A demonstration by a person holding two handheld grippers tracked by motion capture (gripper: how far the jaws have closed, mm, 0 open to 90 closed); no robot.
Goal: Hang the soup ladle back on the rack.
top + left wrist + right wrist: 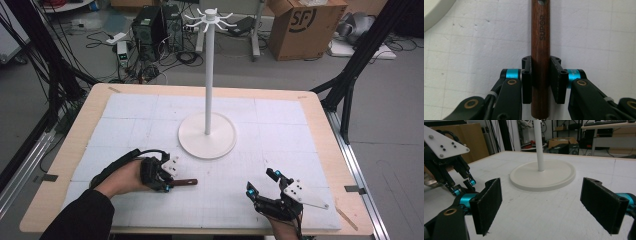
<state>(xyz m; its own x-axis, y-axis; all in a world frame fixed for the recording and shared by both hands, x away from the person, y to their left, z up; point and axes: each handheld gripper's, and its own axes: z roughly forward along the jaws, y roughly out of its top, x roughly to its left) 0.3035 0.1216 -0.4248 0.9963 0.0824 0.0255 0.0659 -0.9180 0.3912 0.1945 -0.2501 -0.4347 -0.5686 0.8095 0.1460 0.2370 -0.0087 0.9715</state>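
Holding the right gripper (264,186) low at the near right of the worktop (320,131), I keep its jaws spread wide with nothing between them; its own view looks across bare white surface toward the stand.

At the near left, my left gripper (169,182) has its jaws pinching a brown wooden handle (540,50). In the left gripper view the pads press both sides of the handle close to its butt end, and most of the length runs out past them, with a hole at the far tip. In the high view the handle (186,182) lies flat, just above or on the worktop, pointing right. I cannot tell what sort of head, if any, sits behind the jaws.

Farther off, mid-worktop, stands the white stand (208,75): a round base (207,142), a thin pole, and a ring of hooks (209,19) at the top.

My judgement is that the handle is meant to hang on a hook by that hole. To do it well I would lift straight up first, then tip the handle so the hole faces a hook squarely. The grip is far from the hole, so the tip will swing with small wrist moves; I would go slowly and keep the pinch firm. The stand looks light, so a sideways push on the pole could tip it. The free gripper could steady the base if needed.
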